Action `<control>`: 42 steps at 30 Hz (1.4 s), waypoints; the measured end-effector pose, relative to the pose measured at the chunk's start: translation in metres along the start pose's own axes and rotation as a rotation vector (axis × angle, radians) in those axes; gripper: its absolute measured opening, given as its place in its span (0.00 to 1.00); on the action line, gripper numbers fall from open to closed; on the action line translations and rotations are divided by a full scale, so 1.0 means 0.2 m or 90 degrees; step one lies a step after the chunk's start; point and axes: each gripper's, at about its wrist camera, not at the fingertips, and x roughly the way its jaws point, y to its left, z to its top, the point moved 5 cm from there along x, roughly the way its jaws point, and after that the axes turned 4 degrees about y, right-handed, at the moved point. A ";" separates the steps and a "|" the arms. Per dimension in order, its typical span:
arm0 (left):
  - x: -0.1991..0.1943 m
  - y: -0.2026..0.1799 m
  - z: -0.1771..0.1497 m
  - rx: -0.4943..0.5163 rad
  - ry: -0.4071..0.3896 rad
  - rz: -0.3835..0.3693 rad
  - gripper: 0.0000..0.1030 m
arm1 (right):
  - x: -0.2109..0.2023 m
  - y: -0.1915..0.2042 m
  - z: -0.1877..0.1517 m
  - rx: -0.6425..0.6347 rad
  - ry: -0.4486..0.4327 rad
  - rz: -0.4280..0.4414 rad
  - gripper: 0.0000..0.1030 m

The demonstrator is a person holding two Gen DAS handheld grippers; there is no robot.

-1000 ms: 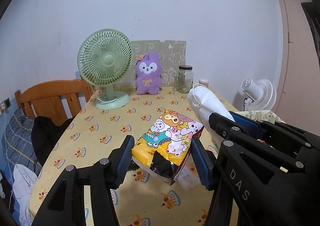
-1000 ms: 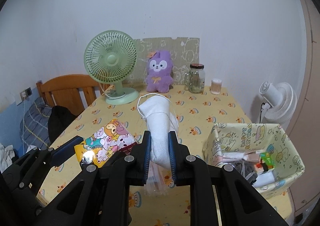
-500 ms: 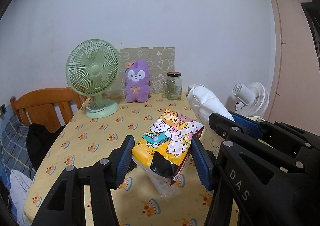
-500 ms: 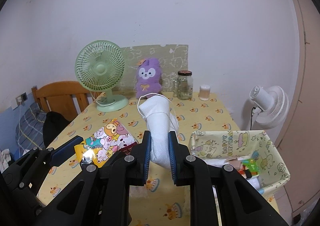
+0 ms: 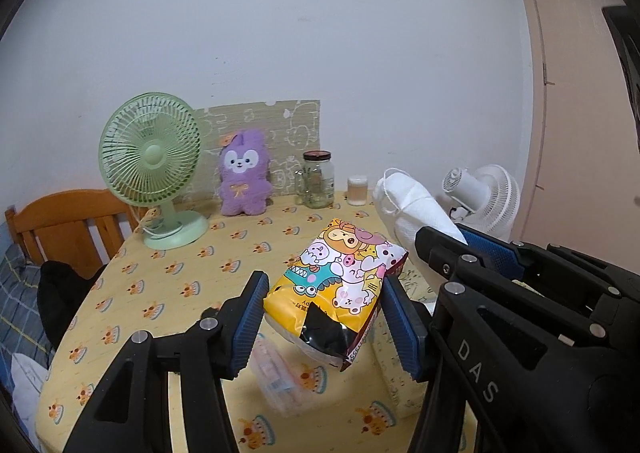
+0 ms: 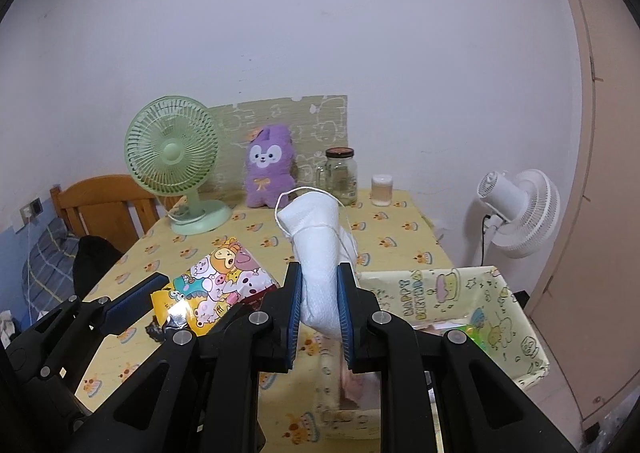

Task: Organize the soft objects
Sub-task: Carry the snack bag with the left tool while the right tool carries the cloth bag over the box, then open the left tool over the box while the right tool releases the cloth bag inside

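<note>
My left gripper (image 5: 324,313) is shut on a yellow cartoon-printed packet (image 5: 340,285), held up above the table. The same packet (image 6: 216,289) shows at the left of the right wrist view, between blue pads. My right gripper (image 6: 319,307) is shut on a folded white face mask (image 6: 320,253) with ear loops, which sticks up from the pads. That mask (image 5: 408,209) appears to the right of the packet in the left wrist view. A yellow fabric bin (image 6: 520,317) printed with birthday cakes stands at the lower right, several small items inside it.
A green desk fan (image 5: 154,165), a purple plush rabbit (image 5: 244,181), a glass jar (image 5: 318,179) and a small cup (image 5: 357,191) line the table's far edge by the wall. A clear plastic box (image 5: 280,377) lies under the packet. A wooden chair (image 6: 108,209) stands left, a white floor fan (image 6: 520,209) right.
Both grippers have drawn back from the far wall and shifted right with their loads. The fan and plush look smaller and further left, and more of the bin shows.
</note>
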 end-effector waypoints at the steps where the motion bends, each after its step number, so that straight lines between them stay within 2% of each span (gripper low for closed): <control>1: 0.00 -0.01 0.00 0.001 0.000 -0.001 0.58 | 0.00 -0.02 0.00 0.001 0.000 -0.001 0.19; 19: 0.11 -0.26 0.03 0.033 0.013 -0.045 0.58 | 0.02 -0.28 -0.01 0.033 0.006 -0.032 0.19; 42: 0.34 -0.56 -0.01 0.082 0.066 -0.116 0.59 | 0.15 -0.61 -0.11 0.089 0.052 -0.085 0.19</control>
